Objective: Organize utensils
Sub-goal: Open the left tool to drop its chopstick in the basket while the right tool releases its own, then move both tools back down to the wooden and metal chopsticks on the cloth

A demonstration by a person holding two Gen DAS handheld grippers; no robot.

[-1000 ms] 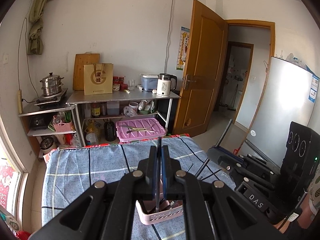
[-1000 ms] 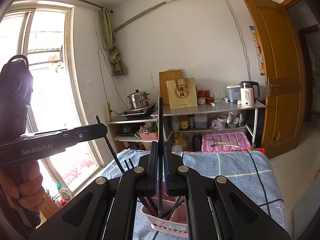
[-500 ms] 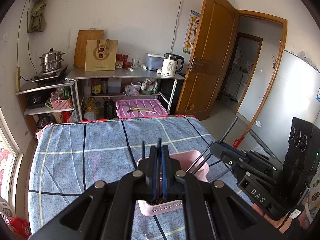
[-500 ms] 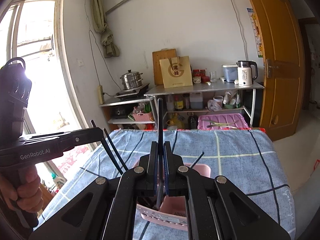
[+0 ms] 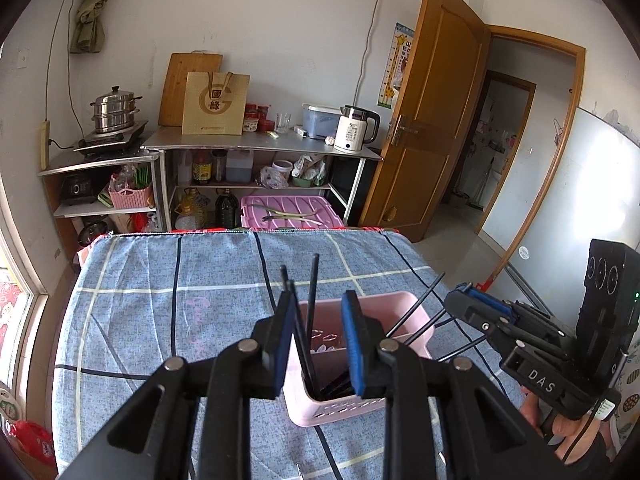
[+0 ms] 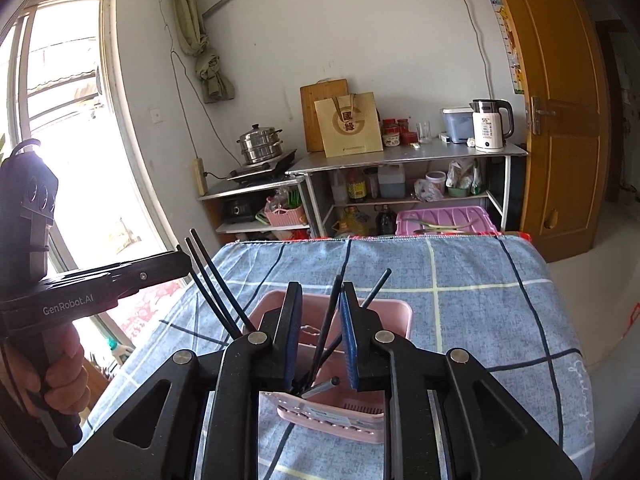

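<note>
Left hand-held gripper (image 6: 176, 266) body reads "GenRobot.AI" in the right wrist view; right hand-held gripper (image 5: 460, 300) body reads "DAS" in the left wrist view. White kettle (image 5: 354, 129) label shows "55"; tan paper bag (image 5: 215, 104) carries a round "G" logo with the characters 國緣 inside.

Chopsticks (image 5: 310, 320) fan up from pink basket (image 5: 404, 308), blocking entry; cloth (image 5: 160, 320) around bare.
</note>
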